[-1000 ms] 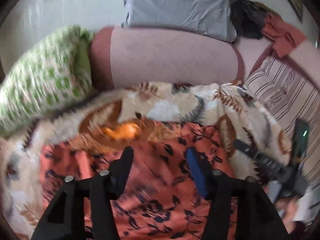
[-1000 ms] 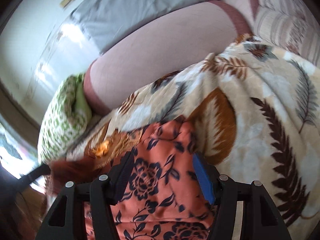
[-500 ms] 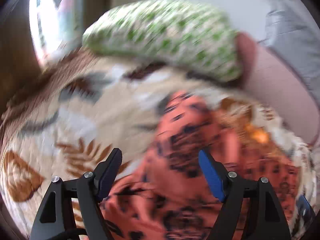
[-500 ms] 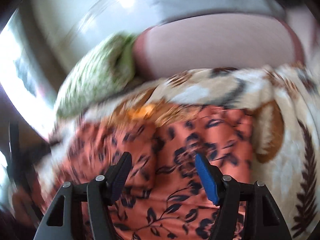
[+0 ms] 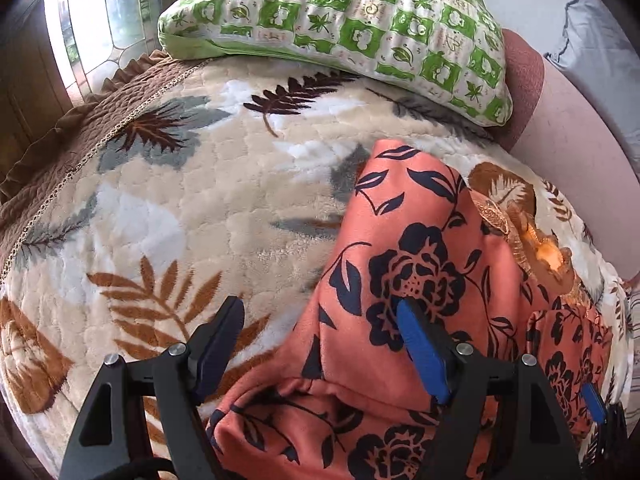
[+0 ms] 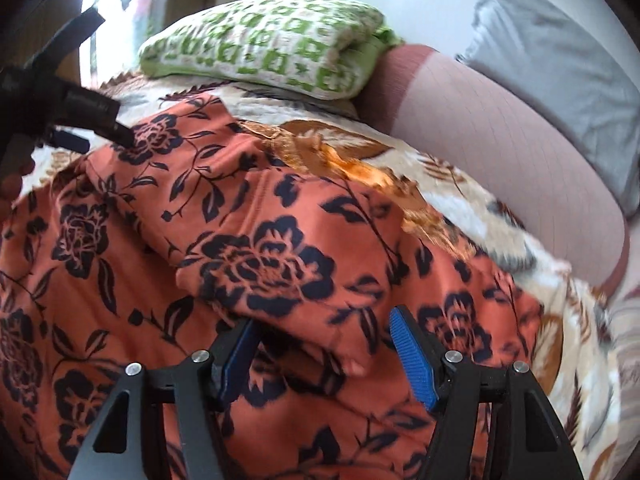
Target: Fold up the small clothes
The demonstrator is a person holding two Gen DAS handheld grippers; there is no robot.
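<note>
Garment (image 6: 256, 256): orange, black floral print, rumpled, partly folded over.

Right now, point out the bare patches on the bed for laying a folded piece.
Bare leaf-print fleece blanket lies between the orange floral garment, the green checked pillow and the brown quilted edge. The garment's side is crowded, reaching toward the pink bolster.

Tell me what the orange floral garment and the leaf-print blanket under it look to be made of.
Orange floral garment: thin matte woven fabric, maybe cotton or rayon; it drapes in soft creased folds. Leaf-print blanket: plush fleece, probably synthetic; fuzzy pile with quilted dimples and a slight sheen.
</note>
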